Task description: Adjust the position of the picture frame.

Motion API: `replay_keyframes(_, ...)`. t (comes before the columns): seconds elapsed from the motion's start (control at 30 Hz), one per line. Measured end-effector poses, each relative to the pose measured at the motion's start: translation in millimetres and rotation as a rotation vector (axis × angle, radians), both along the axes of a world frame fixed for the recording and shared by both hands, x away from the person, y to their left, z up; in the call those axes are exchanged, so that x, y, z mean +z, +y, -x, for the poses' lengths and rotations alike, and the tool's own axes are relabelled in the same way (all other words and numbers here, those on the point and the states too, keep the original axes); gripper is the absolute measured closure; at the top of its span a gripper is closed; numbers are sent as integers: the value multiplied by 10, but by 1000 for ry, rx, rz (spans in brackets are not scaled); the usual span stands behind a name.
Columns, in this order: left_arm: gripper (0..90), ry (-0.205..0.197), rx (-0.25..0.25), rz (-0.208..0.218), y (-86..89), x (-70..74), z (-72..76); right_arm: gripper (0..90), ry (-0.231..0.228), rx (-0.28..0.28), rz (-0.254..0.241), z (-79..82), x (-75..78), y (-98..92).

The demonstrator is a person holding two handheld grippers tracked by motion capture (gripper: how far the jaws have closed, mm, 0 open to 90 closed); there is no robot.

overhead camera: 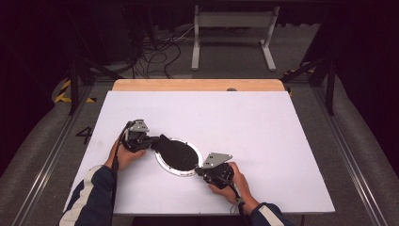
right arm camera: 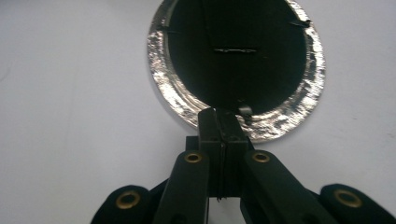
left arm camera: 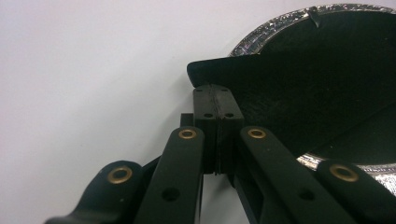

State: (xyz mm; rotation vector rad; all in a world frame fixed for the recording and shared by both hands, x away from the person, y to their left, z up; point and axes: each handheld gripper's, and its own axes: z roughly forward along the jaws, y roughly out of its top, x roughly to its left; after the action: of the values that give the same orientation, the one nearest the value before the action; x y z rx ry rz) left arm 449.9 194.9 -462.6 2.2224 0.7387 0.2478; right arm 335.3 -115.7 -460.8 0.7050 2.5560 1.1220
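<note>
Silver foil plate with a black floppy sheet sits near the table's middle.
Left gripper pinches the sheet's edge at ten o'clock; right gripper is clamped on the plate's thin, bendy, light rim at four o'clock.

The person wears dark navy sleeves with white stripes running down them, at the lower left and lower right of the high view. Each hand-held gripper is black: the left hand-held gripper and the right hand-held gripper both carry a grey three-cornered plate on top and trail a black cable. In the gripper views, the black linkage arms bear brass-ringed rivets and small screw holes.
</note>
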Motion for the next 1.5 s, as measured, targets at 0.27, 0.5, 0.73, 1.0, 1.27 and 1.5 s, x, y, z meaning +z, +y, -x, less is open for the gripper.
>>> replay_keyframes(0.27, 900, -5, 9, 16, -7, -16, 117, 900, -2, 39, 17, 118, -16, 191)
replay_keyframes(0.5, 900, -17, -36, 8, 3, -10, 210, 900, 0, 22, 23, 93, -7, 83)
replay_keyframes(0.73, 900, 11, -47, 35, -10, -16, 267, 900, 0, -23, 29, 39, 5, -45)
replay_keyframes(1.0, 900, 20, -70, 18, -39, -38, 351, 900, 3, -85, 20, -75, 12, -194)
replay_keyframes(1.27, 900, 19, -109, 24, -128, -45, 431, 900, 5, -178, 1, -225, 9, -417)
replay_keyframes(1.5, 885, 2, -162, 12, -283, -47, 549, 900, 10, -244, -19, -309, 2, -604)
